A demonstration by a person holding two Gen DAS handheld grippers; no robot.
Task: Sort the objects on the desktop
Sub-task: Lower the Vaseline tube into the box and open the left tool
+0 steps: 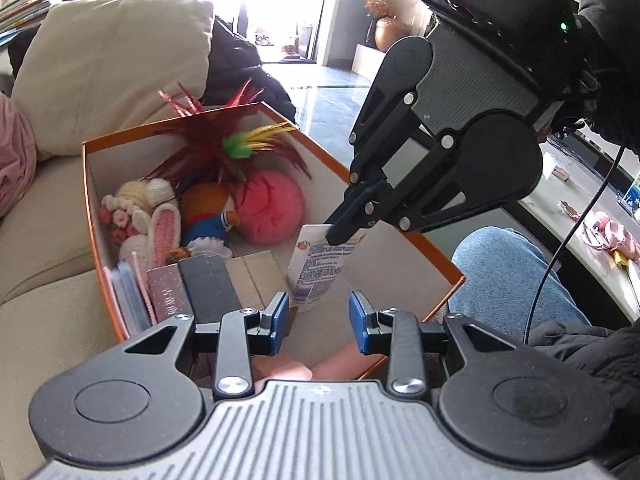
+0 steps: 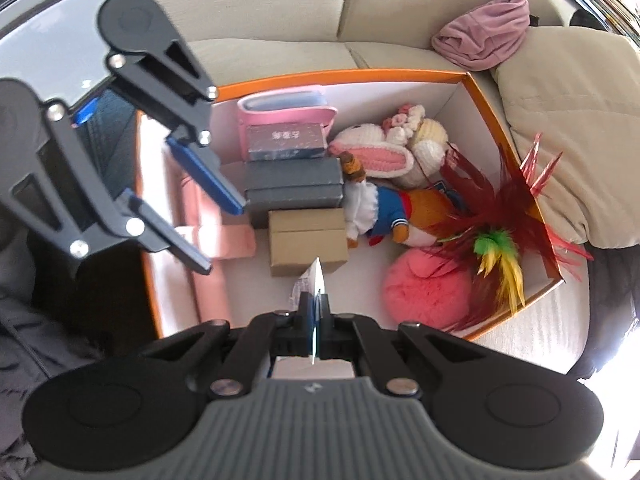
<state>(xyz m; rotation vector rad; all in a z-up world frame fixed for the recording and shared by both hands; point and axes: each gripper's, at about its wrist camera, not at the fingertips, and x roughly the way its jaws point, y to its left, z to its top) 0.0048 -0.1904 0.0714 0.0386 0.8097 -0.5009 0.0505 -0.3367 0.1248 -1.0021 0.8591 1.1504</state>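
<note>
An orange-rimmed cardboard box (image 1: pixel 332 160) sits on a beige sofa. My right gripper (image 1: pixel 345 229) is shut on the top edge of a white printed sachet (image 1: pixel 318 270) and holds it upright inside the box, beside a row of small boxes (image 1: pixel 224 280). In the right wrist view the sachet (image 2: pixel 316 280) shows edge-on between the closed fingers of the right gripper (image 2: pixel 316 304). My left gripper (image 1: pixel 318 320) is open and empty at the box's near edge; it also shows in the right wrist view (image 2: pixel 216 236).
The box holds a crocheted bunny (image 2: pixel 384 152), a plush doll (image 2: pixel 392 208), a pink pompom (image 2: pixel 424 292), a feather toy (image 2: pixel 496 236) and a pink pouch (image 2: pixel 284 108). A cushion (image 1: pixel 116 64) lies behind. A knee in jeans (image 1: pixel 508 280) and a white table (image 1: pixel 592 232) are at right.
</note>
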